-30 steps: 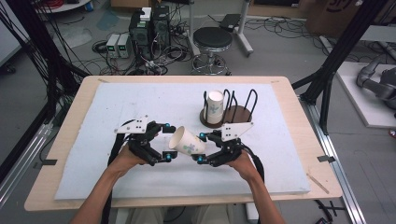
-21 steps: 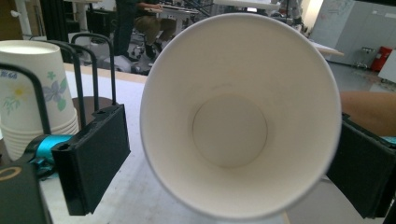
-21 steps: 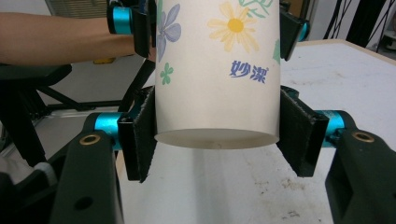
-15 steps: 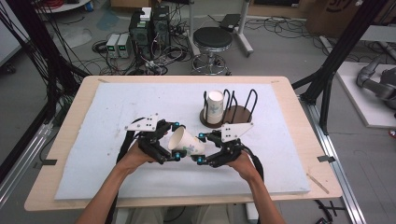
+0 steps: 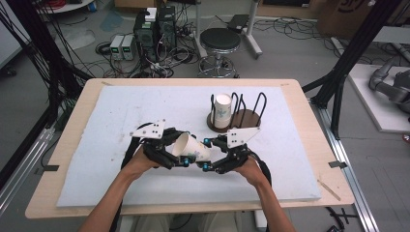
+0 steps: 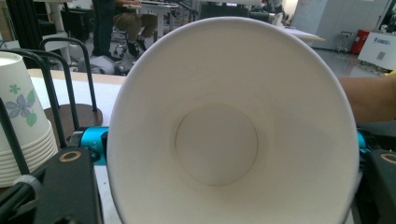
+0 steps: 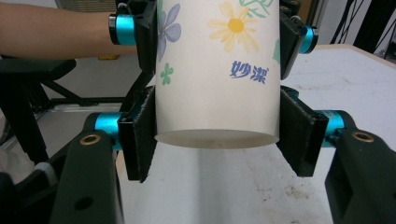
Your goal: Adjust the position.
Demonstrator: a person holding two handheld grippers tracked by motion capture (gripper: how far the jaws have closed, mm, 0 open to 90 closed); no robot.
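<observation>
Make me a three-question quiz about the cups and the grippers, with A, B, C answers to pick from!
1. Where is the stack of cups?
A. in the wire rack
B. on the floor
C. on the stool

2. What colour is the inside of the held paper cup?
A. red
B. white
C. black

3. How is that cup held?
A. it lies loose on the table
B. left gripper alone
C. left gripper near its mouth, right gripper at its base

Answers: 1 A, black wires stand around the stack. 2 B, the left gripper view looks into a white inside. 3 C, the left jaws have just closed on it and the right pads press its base.
</observation>
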